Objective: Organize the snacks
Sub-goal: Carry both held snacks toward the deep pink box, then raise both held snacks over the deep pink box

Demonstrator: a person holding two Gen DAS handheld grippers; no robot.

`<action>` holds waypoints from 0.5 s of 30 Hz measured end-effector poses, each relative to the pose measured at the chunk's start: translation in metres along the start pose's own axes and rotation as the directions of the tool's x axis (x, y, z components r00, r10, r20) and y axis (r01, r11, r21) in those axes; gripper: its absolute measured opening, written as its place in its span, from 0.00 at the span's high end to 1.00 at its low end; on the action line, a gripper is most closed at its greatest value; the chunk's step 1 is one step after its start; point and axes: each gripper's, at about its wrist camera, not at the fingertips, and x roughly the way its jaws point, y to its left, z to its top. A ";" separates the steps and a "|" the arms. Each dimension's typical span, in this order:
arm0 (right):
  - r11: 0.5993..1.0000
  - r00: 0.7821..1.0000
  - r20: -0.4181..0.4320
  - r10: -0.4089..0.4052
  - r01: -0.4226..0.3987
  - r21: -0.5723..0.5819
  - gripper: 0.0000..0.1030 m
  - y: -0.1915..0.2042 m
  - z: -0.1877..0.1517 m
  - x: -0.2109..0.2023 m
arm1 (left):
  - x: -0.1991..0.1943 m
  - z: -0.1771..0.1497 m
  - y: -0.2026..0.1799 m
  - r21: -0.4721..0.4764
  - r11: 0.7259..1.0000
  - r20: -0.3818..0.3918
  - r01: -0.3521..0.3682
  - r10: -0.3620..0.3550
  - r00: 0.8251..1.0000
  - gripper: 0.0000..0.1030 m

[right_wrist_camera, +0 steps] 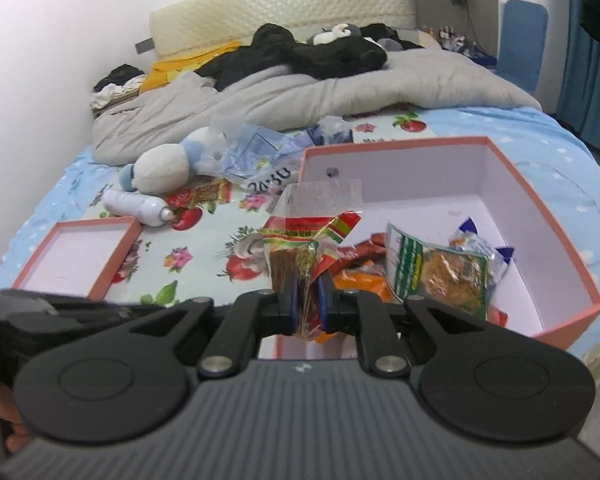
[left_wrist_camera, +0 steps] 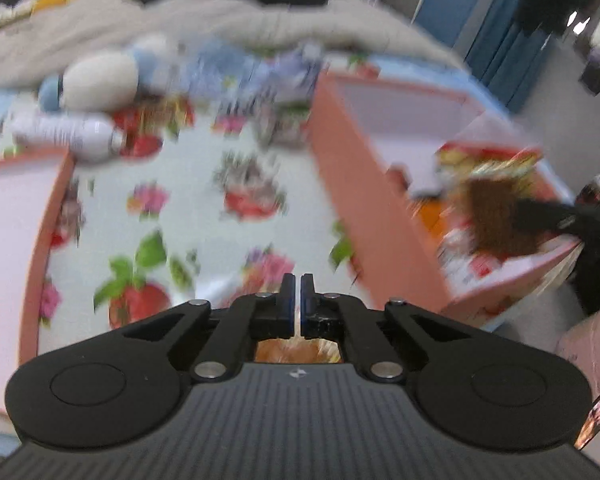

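Observation:
My right gripper [right_wrist_camera: 306, 288] is shut on a clear snack packet [right_wrist_camera: 300, 236] of brown sticks with a red, yellow and green label. It hangs over the near left corner of the large pink box [right_wrist_camera: 540, 216]. Inside the box lie a green packet with a noodle cake [right_wrist_camera: 440, 276], an orange packet [right_wrist_camera: 360, 280] and other snacks. The blurred left wrist view shows my left gripper [left_wrist_camera: 298, 280] shut above the floral sheet [left_wrist_camera: 188, 208], between the pink lid [left_wrist_camera: 56, 208] and the box [left_wrist_camera: 360, 184]. Something orange [left_wrist_camera: 296, 350] shows under its fingers; I cannot tell if it is gripped.
On the sheet beyond lie a white bottle [right_wrist_camera: 136, 206], a blue and white plush toy [right_wrist_camera: 164, 168], a red packet [right_wrist_camera: 200, 194] and crumpled plastic bags [right_wrist_camera: 256, 152]. A grey duvet [right_wrist_camera: 340, 92] covers the far half. The pink lid [right_wrist_camera: 112, 256] lies open at left.

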 end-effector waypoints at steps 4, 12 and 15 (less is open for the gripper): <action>1.000 1.000 -0.006 -0.007 0.007 0.023 0.87 -0.006 -0.004 0.002 | 0.033 -0.015 0.012 -0.020 1.000 -0.097 -0.019 0.017 0.995 0.37; 0.999 1.000 -0.012 -0.015 0.016 0.040 0.87 -0.009 -0.008 0.004 | 0.074 -0.026 0.019 0.113 0.992 -0.074 -0.059 0.068 0.995 0.15; 0.999 1.000 -0.019 -0.020 0.021 0.049 0.87 -0.011 -0.010 0.007 | 0.087 -0.027 0.013 0.187 0.980 -0.086 -0.071 0.089 0.992 0.15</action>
